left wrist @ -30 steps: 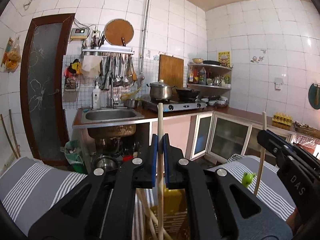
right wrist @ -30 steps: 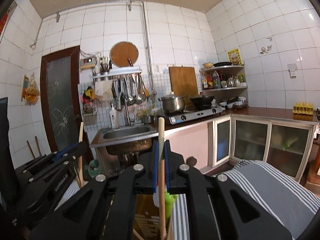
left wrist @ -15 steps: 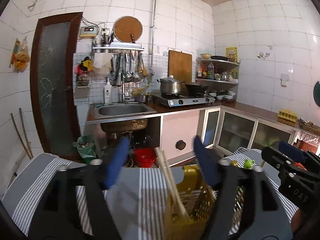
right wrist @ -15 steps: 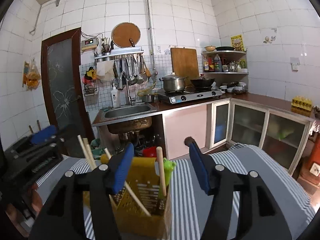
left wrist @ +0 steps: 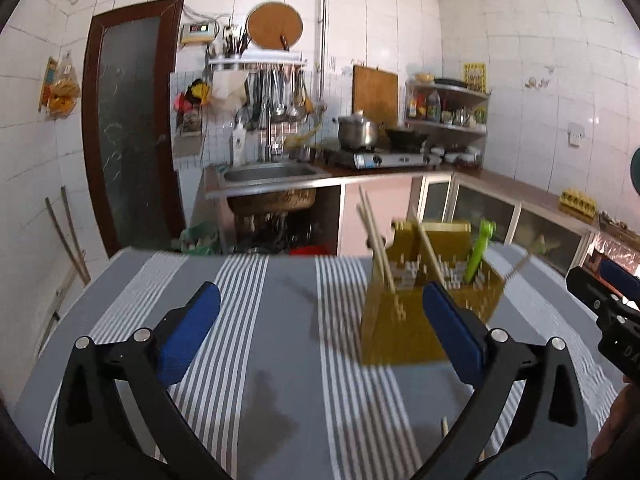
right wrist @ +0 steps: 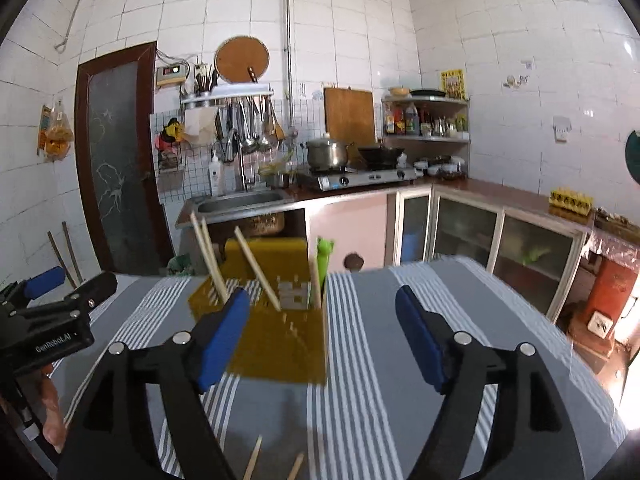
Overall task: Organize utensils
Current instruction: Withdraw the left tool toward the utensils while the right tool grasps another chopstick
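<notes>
Both grippers, left gripper (left wrist: 320,324) & right gripper (right wrist: 322,334), jaws just opening, empty; chopsticks (right wrist: 256,272) stood in yellow holder (right wrist: 280,344), frame centre.

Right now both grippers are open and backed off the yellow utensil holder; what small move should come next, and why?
Probably lower the right gripper toward the loose chopsticks lying on the striped tablecloth near the camera. Several chopsticks and a green utensil already stand in the yellow holder, both grippers have just opened and hold nothing, and those strays look unsorted.
</notes>
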Demonstrator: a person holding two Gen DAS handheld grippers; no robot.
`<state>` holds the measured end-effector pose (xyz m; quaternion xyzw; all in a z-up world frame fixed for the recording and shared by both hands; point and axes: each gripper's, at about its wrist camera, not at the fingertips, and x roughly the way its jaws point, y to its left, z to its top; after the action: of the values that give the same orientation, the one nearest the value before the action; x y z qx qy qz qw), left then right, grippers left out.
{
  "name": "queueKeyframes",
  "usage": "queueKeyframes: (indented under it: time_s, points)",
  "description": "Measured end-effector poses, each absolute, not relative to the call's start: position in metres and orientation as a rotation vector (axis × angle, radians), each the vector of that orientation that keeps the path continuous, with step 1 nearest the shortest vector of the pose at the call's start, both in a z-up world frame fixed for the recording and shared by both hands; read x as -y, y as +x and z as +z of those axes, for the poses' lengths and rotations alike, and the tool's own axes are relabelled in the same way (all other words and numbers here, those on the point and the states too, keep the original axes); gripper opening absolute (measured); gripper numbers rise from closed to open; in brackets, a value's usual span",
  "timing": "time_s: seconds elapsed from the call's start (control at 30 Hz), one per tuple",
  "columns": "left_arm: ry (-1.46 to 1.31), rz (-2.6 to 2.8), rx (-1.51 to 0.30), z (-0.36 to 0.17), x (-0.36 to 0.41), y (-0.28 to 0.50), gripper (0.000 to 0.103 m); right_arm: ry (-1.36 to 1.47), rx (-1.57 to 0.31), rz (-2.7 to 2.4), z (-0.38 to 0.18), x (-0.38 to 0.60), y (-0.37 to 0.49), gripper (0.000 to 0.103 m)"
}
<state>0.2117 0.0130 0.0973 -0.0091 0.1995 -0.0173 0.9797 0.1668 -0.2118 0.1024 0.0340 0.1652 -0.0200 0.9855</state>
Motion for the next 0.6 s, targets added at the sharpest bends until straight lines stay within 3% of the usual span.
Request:
queueKeyframes:
  time_s: [0.6]
  points:
    - [0.02,-0.011,-0.732,-0.012,-0.019,0.186,0.098,0.084,-0.784,-0.089,-0.024,0.202,0.16,0.074]
